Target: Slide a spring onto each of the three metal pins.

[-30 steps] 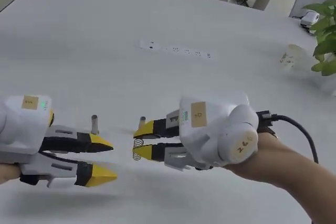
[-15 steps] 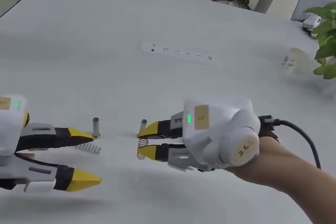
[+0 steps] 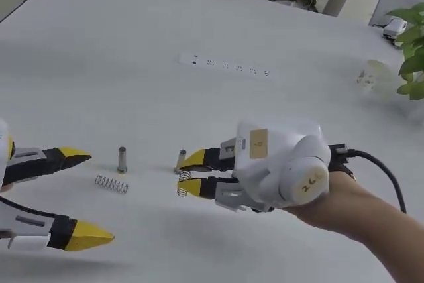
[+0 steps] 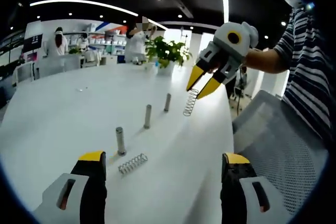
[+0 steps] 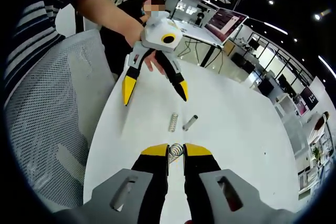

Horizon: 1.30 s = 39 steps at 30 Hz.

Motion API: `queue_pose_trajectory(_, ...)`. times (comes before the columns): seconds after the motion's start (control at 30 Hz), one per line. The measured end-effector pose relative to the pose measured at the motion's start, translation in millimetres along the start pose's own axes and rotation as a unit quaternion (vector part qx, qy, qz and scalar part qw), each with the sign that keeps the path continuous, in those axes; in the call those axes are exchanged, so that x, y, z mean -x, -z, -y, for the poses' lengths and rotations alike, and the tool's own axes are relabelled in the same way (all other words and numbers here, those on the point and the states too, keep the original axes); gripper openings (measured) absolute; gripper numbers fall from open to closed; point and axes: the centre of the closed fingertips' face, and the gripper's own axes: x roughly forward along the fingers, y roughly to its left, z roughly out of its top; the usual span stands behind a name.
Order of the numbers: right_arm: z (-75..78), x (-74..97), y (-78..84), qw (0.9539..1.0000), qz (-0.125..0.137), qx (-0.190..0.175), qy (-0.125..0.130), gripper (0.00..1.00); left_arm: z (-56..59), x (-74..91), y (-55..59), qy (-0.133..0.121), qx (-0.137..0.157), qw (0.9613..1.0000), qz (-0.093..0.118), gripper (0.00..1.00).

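The right gripper lies level, jaws clamped on a small coiled metal spring; the left gripper, by the white table's near edge, gapes wide

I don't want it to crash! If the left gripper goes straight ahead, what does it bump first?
Probably the loose spring lying just ahead of the left gripper, though depth is unclear.

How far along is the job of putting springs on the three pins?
Done: nothing yet; all three pins stand bare. In hand: the right gripper is shut on one spring, held close to a pin. A second spring lies on the table beside the near pin, before the open left gripper. Left: all three pins.
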Motion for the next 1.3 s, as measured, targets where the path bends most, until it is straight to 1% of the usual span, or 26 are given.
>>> queue_pose_trajectory(0.07, 2.1, -0.1, 1.6, 1.0, 0.0, -0.005, 0.003, 0.08, -0.5, 1.2, 0.4, -0.002, 0.003, 1.0, 0.001, 0.91)
queue_pose_trajectory(0.1, 3.5, -0.4, 2.9, 1.0, 0.0, -0.008, 0.005, 0.08, -1.6, 1.5, 0.9, -0.006, 0.01, 0.9999, 0.001, 0.93)
queue_pose_trajectory(0.17, 6.7, -0.4, 4.8, 0.9998, -0.001, -0.014, 0.01, 0.08, -4.3, 2.2, 1.1, -0.014, 0.008, 0.9999, 0.003, 0.98)
queue_pose_trajectory(0.3, 12.0, -0.4, 7.2, 0.9996, -0.002, -0.022, 0.017, 0.08, -4.7, 3.4, 1.4, -0.015, 0.011, 0.9998, 0.004, 0.98)
queue_pose_trajectory(0.5, 23.9, -1.8, 9.1, 0.999, -0.001, -0.034, 0.03, 0.08, -7.3, 3.9, 4.1, -0.019, 0.013, 0.9997, 0.003, 0.98)
queue_pose_trajectory(0.57, 29.6, -2.6, 10.7, 0.9987, -0.002, -0.036, 0.036, 0.08, -7.0, 4.1, 4.0, -0.02, 0.012, 0.9997, 0.003, 0.98)
queue_pose_trajectory(0.67, 41.5, -3.4, 13.8, 0.9976, -0.007, -0.042, 0.055, 0.08, -7.3, 4.7, 3.0, -0.022, 0.015, 0.9996, 0.005, 0.98)
queue_pose_trajectory(0.83, 60.4, -5.9, 16.2, 0.9952, -0.005, -0.057, 0.08, 0.08, -8.2, 6.3, 4.0, -0.023, 0.016, 0.9996, 0.003, 0.98)
queue_pose_trajectory(0.9, 64.7, -8.2, 17.9, 0.9947, -0.005, -0.064, 0.081, 0.08, -8.9, 7.4, 4.8, -0.023, 0.018, 0.9996, 0.002, 0.97)
queue_pose_trajectory(1.0, 72.6, -10.5, 20.6, 0.9934, -0.006, -0.072, 0.09, 0.08, -9.1, 8.3, 5.5, -0.024, 0.018, 0.9995, 0.001, 0.97)
queue_pose_trajectory(1.17, 81.0, -14.7, 23.5, 0.9906, 0.002, -0.1, 0.094, 0.08, -9.9, 9.7, 6.5, -0.025, 0.02, 0.9995, 0.0, 0.96)
queue_pose_trajectory(1.3, 83.1, -20.0, 26.7, 0.9907, -0.003, -0.1, 0.092, 0.08, -10.2, 10.2, 6.0, -0.027, 0.021, 0.9994, 0.001, 0.96)
